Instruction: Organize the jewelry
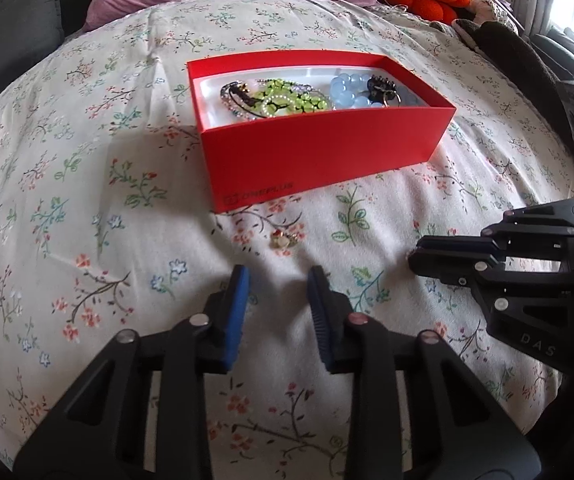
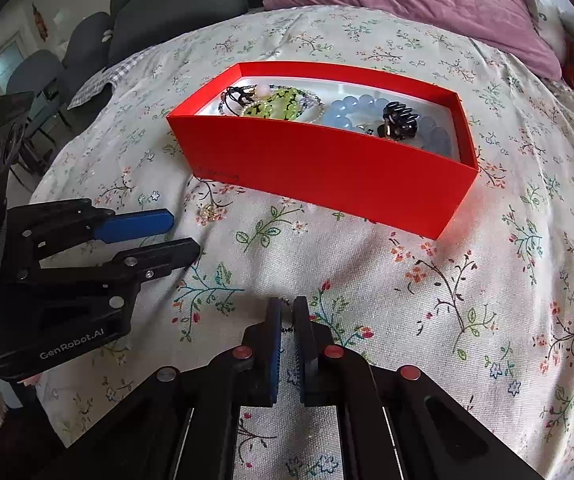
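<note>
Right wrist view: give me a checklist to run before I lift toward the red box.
1. Right gripper shut on the thin ball chain: ok.
2. Rest of the chain free of the bedspread: cannot tell, the fingers hide it.
3. Red box open on top, nothing across it: ok.
4. Bare floor left inside the box, at its left end: ok.
5. Left gripper empty, jaws apart: ok.
6. All pieces boxed: not ok, a small pendant lies on the bedspread in front of the box.
</note>
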Motion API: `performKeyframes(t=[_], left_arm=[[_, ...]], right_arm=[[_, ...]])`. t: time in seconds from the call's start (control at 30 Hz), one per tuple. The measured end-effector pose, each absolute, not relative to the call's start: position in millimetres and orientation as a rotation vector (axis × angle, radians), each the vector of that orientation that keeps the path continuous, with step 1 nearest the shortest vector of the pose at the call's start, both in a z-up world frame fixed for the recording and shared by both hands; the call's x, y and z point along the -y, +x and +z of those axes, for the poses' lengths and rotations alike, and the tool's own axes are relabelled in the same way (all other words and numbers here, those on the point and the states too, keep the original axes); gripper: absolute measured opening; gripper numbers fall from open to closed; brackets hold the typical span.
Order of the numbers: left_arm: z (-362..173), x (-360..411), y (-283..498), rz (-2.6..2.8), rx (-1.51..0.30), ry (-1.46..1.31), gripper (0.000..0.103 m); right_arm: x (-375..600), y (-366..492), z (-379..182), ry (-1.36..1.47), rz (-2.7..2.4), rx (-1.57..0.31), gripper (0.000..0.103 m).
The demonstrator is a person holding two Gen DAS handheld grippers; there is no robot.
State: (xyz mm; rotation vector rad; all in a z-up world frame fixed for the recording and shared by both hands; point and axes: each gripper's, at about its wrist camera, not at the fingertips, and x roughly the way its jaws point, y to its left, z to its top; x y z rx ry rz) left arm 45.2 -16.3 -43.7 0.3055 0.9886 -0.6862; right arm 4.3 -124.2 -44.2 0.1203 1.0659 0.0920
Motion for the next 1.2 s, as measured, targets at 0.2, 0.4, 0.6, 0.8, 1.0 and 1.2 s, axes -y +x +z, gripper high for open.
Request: performKeyframes(t=[0.2,0.4,0.6,0.8,1.0,1.2], left_arm=[[-46.2,24.5,51.7,-0.692,-1.002,0.276,0.020],[-46.3,32.6,49.9,-0.697,-1.010,0.281,0.005],[-43.4,34.9,49.3,-0.692,-1.012,0.286,0.001],[-42.4,32.2,41.6,-0.710,-1.009,0.309,0.001],[-45.1,33.8,33.4,-0.729,-0.978,0.363,0.007],[-45.3,30.7,39.7,-0.732,-0.984,0.324,0.020]], right_arm=[[135.5,0.0,-40.9,0.133,0.079,-1.062,0.006],[142.7,-3.5,-37.3,0.140,0.073,-1.056,0.006],[149.6,-6.3,-32.5,0.153,0.069,-1.047,0.006],[151.4,-8.1,-27.6,0.164,0.073,-1.021,0.012],[137.8,-5.1,-40.5,0.110,0.131,-1.072,0.029],[119.4,-8.7,-43.1,0.032,0.153,-1.050,0.071]])
